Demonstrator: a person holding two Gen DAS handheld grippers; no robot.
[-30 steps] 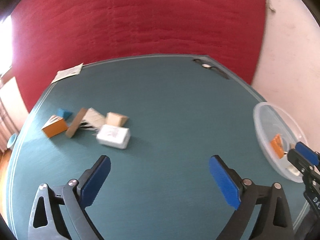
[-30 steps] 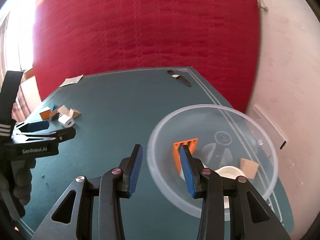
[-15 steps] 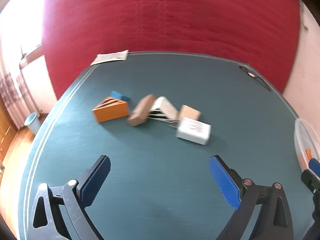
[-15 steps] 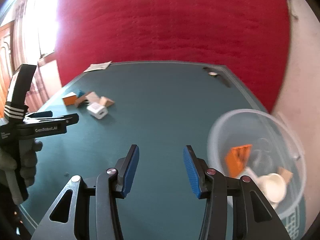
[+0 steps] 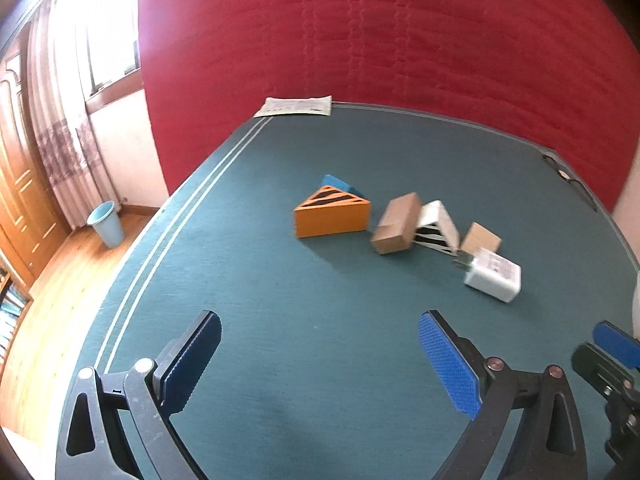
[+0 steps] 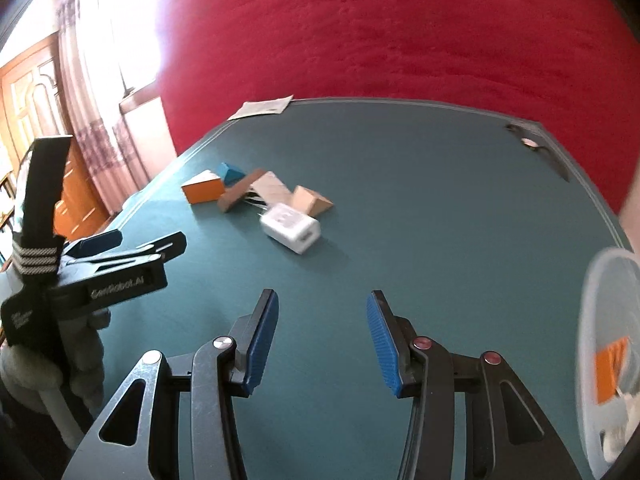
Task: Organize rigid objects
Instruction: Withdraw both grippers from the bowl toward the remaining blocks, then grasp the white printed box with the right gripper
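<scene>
Both wrist cams: same block cluster [image 5: 404,228]

Since a second ago the right tool [image 6: 322,340] has swung away from the clear bowl [image 6: 608,344], now at its 3 o'clock edge, its jaws spread wider, while the left tool [image 5: 320,364] faces the block cluster [image 5: 394,224] closer.

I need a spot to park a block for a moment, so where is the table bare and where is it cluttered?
Bare: the teal table between the open left gripper and the white charger, and the far stretch between paper sheet and black tool. Crowded: the cluster from orange wedge to charger.
</scene>
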